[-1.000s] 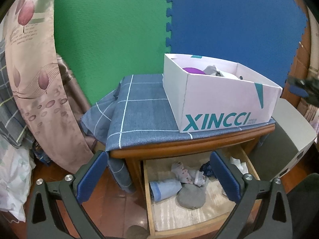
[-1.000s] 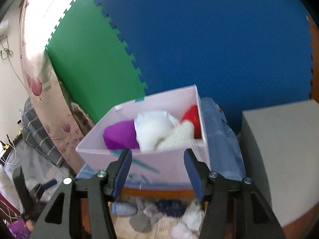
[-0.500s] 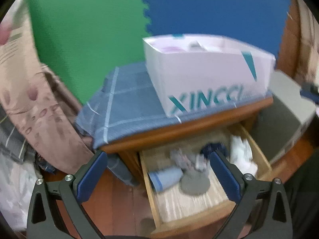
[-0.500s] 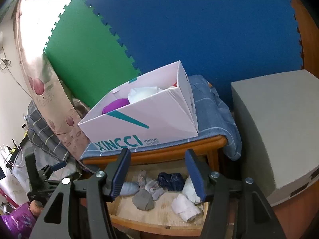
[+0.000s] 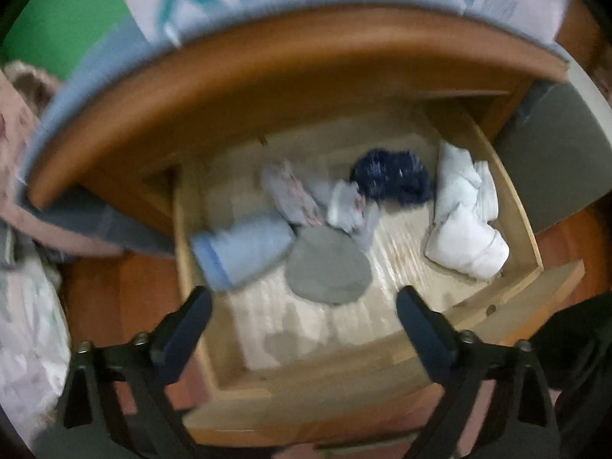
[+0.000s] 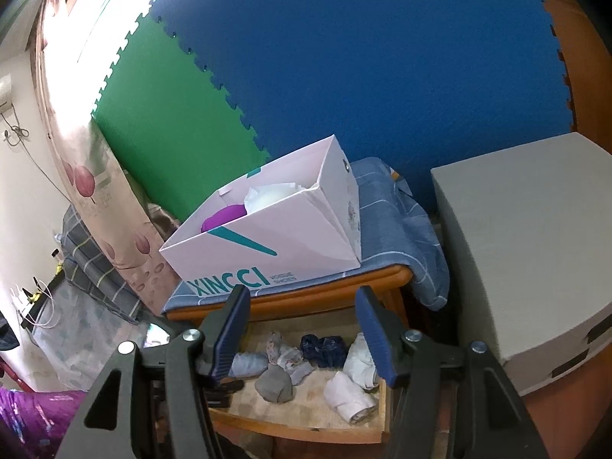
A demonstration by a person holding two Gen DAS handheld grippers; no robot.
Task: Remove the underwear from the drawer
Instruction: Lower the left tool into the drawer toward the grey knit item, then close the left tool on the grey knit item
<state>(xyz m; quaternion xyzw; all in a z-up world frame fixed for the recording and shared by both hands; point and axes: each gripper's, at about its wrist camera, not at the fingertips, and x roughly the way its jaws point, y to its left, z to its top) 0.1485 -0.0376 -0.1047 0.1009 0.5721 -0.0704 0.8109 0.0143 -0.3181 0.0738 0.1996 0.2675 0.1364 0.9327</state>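
The left gripper (image 5: pixel 304 306) points steeply down over the open wooden drawer (image 5: pixel 529 225), its jaws wide apart but closing, with nothing between them; a grey rolled piece of underwear (image 5: pixel 329 269) lies just beyond its tips. Beside that roll lie a light blue roll (image 5: pixel 244 252), a pale patterned piece (image 5: pixel 294 195), a dark navy bundle (image 5: pixel 394 178) and white rolls (image 5: pixel 464 225) at the drawer's right side. The right gripper (image 6: pixel 302 329) hangs farther back, jaws half apart and empty, facing the nightstand (image 6: pixel 298 302). On the nightstand's blue checked cloth (image 6: pixel 394 210) stands a white shoebox (image 6: pixel 275 244) holding more clothing. A grey box (image 6: pixel 528 237) stands to the right.
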